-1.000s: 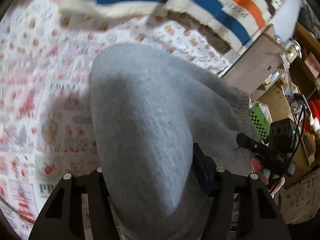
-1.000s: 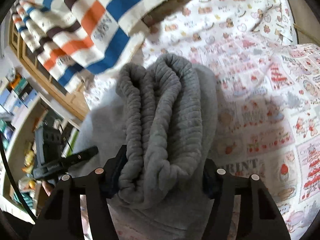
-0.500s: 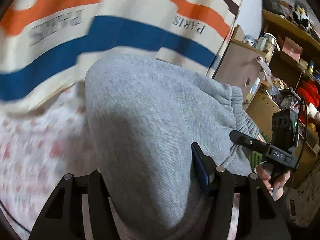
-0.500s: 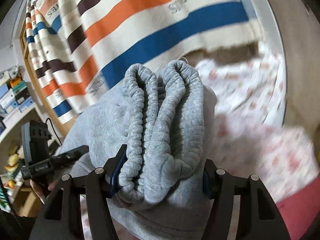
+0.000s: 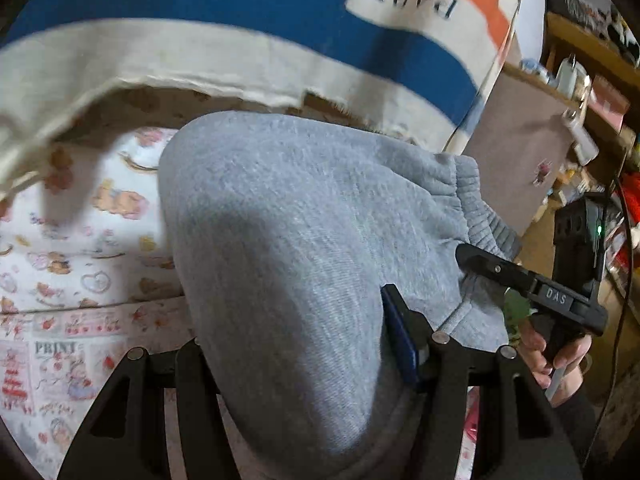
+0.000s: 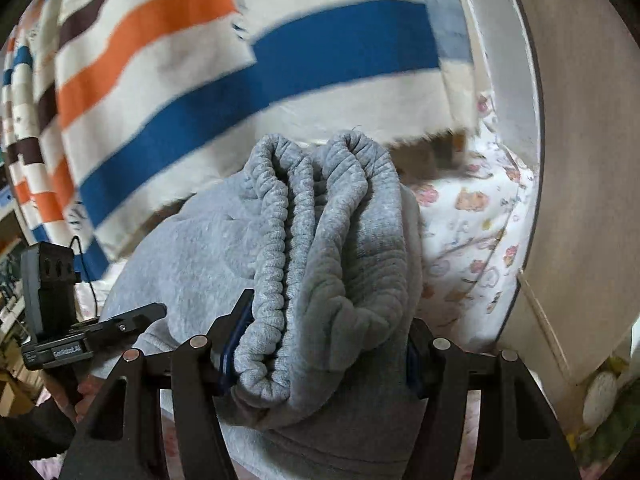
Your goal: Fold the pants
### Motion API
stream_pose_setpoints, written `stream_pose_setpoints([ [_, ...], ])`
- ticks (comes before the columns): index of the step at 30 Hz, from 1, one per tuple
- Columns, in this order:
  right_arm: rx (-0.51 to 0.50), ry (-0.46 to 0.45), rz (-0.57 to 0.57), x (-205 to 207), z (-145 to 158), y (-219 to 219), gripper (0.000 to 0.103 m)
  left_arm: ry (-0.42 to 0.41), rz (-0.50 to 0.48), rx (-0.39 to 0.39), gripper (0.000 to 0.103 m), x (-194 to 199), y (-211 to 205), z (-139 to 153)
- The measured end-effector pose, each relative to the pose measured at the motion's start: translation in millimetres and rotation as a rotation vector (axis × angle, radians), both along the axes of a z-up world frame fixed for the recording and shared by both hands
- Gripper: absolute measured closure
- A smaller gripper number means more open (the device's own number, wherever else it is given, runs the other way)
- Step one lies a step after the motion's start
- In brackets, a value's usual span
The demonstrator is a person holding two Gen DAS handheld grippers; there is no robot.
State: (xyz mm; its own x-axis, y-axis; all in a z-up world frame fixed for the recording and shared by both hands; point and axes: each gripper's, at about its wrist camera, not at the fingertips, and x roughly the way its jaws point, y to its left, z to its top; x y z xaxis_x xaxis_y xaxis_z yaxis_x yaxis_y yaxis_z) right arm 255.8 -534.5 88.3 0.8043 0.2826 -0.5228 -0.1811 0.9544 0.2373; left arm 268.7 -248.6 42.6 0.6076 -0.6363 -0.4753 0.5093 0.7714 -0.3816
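The grey sweatpants (image 5: 288, 248) are folded into a thick bundle and held up between both grippers. My left gripper (image 5: 296, 344) is shut on the smooth folded side. My right gripper (image 6: 320, 344) is shut on the ribbed elastic waistband end (image 6: 320, 220), whose layers stack side by side. The right gripper also shows in the left wrist view (image 5: 532, 292), clamped on the bundle's right end. The left gripper shows in the right wrist view (image 6: 100, 328) at the bundle's left. The bundle hangs above the patterned bed sheet (image 5: 80, 220).
A striped blanket (image 6: 200, 80) in cream, blue, orange and brown hangs close behind the bundle. A wooden cabinet (image 5: 520, 160) and cluttered shelves (image 5: 600, 80) stand at the right in the left wrist view. A pale wall (image 6: 580, 160) borders the bed on the right.
Both grippers have carried the bundle towards the striped blanket and tilted up then slightly down; the blanket now fills the upper views, with the sheet showing again below. Both grips are unchanged.
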Motion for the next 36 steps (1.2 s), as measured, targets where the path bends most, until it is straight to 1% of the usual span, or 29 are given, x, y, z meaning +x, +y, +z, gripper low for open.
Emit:
stream_pose_setpoints([
  [3, -0.008, 0.021, -0.005, 15, -19, -7, 0.039, -0.022, -0.02, 0.069, 0.045, 4, -11, -7],
  [5, -0.02, 0.039, 0.006, 19, -31, -7, 0.039, -0.003, -0.021, 0.099, 0.044, 10, -14, -15],
  [6, -0.033, 0.044, 0.005, 19, -37, -6, 0.039, 0.006, -0.026, 0.128, 0.044, 10, -17, -21],
  [8, -0.049, 0.039, 0.004, 18, -44, -5, 0.039, -0.013, -0.024, 0.159, 0.044, 5, -21, -27],
  [10, -0.044, 0.045, -0.002, 20, -51, -8, 0.039, -0.03, -0.016, 0.178, 0.044, 4, -24, -30],
  [11, -0.039, 0.06, -0.006, 22, -54, -8, 0.039, -0.012, -0.013, 0.179, 0.044, 7, -24, -32],
  [12, -0.036, 0.077, -0.012, 23, -57, -8, 0.039, 0.032, -0.011, 0.185, 0.044, 13, -24, -35],
  [13, -0.044, 0.09, -0.013, 24, -59, -8, 0.039, 0.076, -0.016, 0.194, 0.044, 17, -23, -39],
  [14, -0.063, 0.087, -0.008, 23, -60, -6, 0.039, 0.098, -0.023, 0.208, 0.044, 20, -23, -42],
  [16, -0.089, 0.089, -0.007, 22, -63, -2, 0.039, 0.098, -0.031, 0.216, 0.044, 19, -20, -42],
  [18, -0.082, 0.102, -0.023, 24, -66, -2, 0.038, 0.083, -0.032, 0.242, 0.043, 18, -21, -42],
  [20, -0.077, 0.135, -0.058, 31, -74, -3, 0.034, 0.103, -0.03, 0.257, 0.033, 21, -24, -46],
  [21, -0.083, 0.139, -0.069, 32, -77, -2, 0.033, 0.104, -0.04, 0.272, 0.033, 23, -24, -48],
  [24, -0.107, 0.112, -0.109, 29, -78, 1, 0.026, 0.057, -0.083, 0.29, 0.032, 20, -22, -45],
  [27, -0.158, 0.102, -0.149, 22, -73, 7, 0.019, 0.083, -0.085, 0.264, 0.03, 18, -12, -40],
  [28, -0.182, 0.099, -0.166, 21, -72, 8, 0.014, 0.084, -0.075, 0.257, 0.027, 16, -9, -39],
  [30, -0.228, 0.093, -0.205, 16, -67, 11, 0.012, 0.039, -0.046, 0.27, 0.024, 6, -3, -35],
  [31, -0.25, 0.094, -0.231, 12, -62, 13, 0.012, 0.009, -0.038, 0.289, 0.022, 0, -3, -34],
  [33, -0.263, 0.083, -0.257, 4, -54, 14, 0.012, -0.056, -0.01, 0.337, 0.019, -13, 2, -31],
  [35, -0.276, 0.036, -0.286, -10, -44, 16, 0.012, -0.153, 0.054, 0.376, 0.014, -29, 14, -23],
  [36, -0.279, 0.018, -0.291, -15, -40, 18, 0.012, -0.205, 0.085, 0.385, 0.013, -39, 20, -17],
])
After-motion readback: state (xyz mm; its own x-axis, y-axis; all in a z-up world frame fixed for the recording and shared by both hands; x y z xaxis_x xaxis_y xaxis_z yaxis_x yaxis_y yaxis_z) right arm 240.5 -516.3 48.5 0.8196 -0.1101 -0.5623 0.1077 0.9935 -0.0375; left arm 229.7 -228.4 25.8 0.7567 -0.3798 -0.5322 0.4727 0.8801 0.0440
